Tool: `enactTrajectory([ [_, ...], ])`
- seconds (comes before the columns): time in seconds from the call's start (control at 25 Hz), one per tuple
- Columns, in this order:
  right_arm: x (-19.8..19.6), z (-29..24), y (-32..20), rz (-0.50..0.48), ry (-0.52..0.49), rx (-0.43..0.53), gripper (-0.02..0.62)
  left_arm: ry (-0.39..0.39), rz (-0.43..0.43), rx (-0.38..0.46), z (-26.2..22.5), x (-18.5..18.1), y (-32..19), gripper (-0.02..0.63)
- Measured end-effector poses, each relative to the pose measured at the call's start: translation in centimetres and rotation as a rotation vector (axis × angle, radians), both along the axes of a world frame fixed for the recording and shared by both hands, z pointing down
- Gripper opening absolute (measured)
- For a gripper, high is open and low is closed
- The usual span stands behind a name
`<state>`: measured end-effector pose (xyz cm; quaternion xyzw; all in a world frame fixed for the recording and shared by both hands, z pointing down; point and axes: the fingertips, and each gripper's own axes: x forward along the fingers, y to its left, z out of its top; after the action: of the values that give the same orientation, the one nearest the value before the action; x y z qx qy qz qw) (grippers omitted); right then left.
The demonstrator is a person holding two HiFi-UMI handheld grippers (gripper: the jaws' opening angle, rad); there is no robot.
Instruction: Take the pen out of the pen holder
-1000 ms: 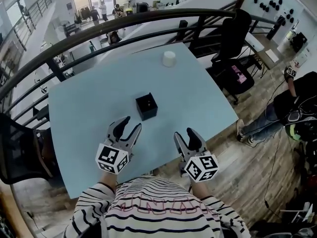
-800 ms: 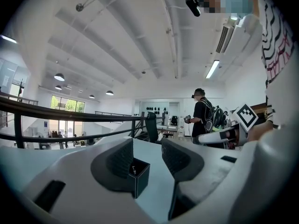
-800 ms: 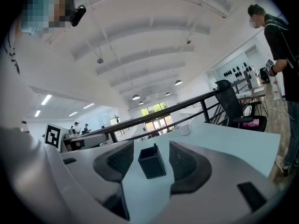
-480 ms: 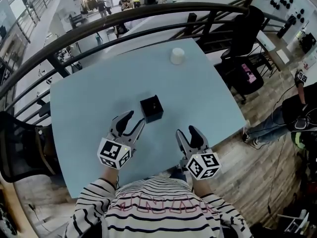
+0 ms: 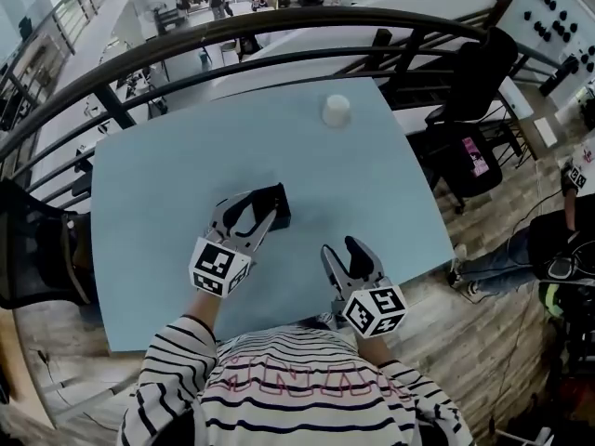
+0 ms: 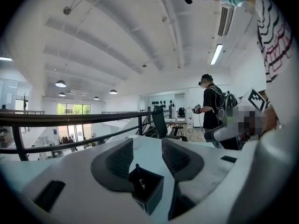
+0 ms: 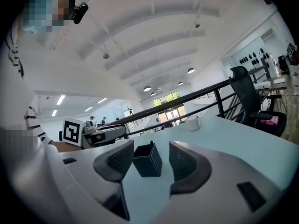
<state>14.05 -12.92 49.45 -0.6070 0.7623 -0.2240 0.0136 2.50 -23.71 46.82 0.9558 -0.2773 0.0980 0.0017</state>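
Close before left gripper point(image 5: 253, 210), jaws apart: pen holder point(image 6: 150, 192)

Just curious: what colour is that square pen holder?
The square pen holder is black; right gripper view shows it best.

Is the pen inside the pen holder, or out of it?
Inside. The pen stands in the black pen holder, its top just above the rim.

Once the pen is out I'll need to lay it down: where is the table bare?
Bare: the table on the left, from its edge to the pen holder, and on the right between the pen holder, the white cup and the edge. Crowded: the near middle, where the left gripper sits at the pen holder with the right gripper beside.
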Motion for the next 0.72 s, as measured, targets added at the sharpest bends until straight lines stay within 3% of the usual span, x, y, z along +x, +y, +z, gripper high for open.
enactTrajectory([
  [0.36, 1.3, 0.0, -1.0, -0.092, -0.004, -0.002, 0.247, -0.109, -0.023, 0.005, 2.7, 2.7, -2.4, 0.169],
  [0.72, 2.8, 0.8, -1.5, -0.122, -0.001, -0.009, 0.247, -0.232, -0.014, -0.024, 6.4, 3.9, -5.5, 0.169],
])
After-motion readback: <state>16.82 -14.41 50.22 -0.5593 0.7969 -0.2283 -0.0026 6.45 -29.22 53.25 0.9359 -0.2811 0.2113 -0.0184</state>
